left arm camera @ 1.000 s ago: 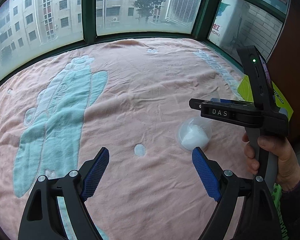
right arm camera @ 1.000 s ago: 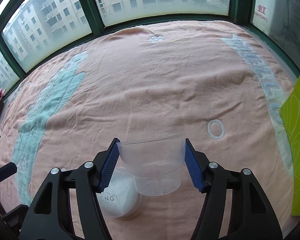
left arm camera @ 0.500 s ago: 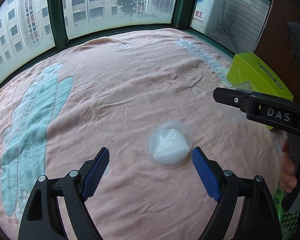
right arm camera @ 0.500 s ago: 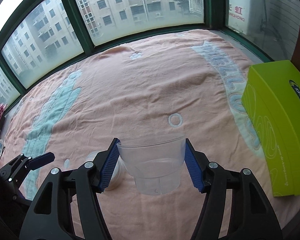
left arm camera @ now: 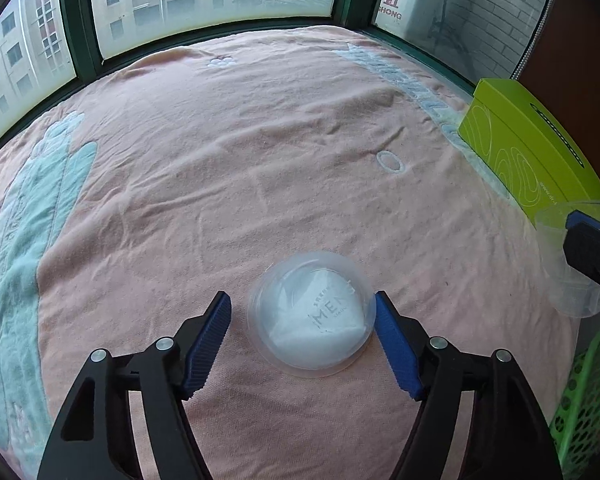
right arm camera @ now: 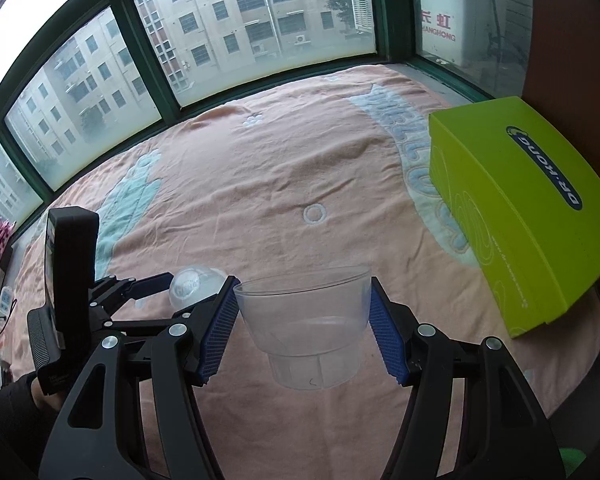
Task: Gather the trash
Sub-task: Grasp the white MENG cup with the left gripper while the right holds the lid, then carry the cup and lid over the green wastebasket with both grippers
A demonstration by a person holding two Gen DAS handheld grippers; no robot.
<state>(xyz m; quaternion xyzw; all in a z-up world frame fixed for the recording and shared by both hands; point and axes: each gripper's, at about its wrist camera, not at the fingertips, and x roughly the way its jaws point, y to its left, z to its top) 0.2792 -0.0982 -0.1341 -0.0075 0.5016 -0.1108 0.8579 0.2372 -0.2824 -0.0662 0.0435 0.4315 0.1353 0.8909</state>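
Domed clear lid (left arm camera: 310, 314) over white tissue, resting on pink blanket (left arm camera: 260, 168), now framed between left tool (left arm camera: 302, 326) pads, closing but not yet pressing. Right tool (right arm camera: 304, 330) clamped on clear cup (right arm camera: 306, 330), now lifted toward green basket (left arm camera: 584, 396).

Grey lettering "MEN" on white wad inside clear domed lid (left arm camera: 312, 314), smaller print above it too fine to read.
"DR.KONG" in white on dark blue oval, top of lime-green box (right arm camera: 516, 208); small line of print along box edge illegible.
Red Chinese characters "长虹" over partly cut "HANGHONG" on sign outside window (right arm camera: 438, 26); same sign in left wrist view reads "虹" and "HONG" (left arm camera: 392, 7).
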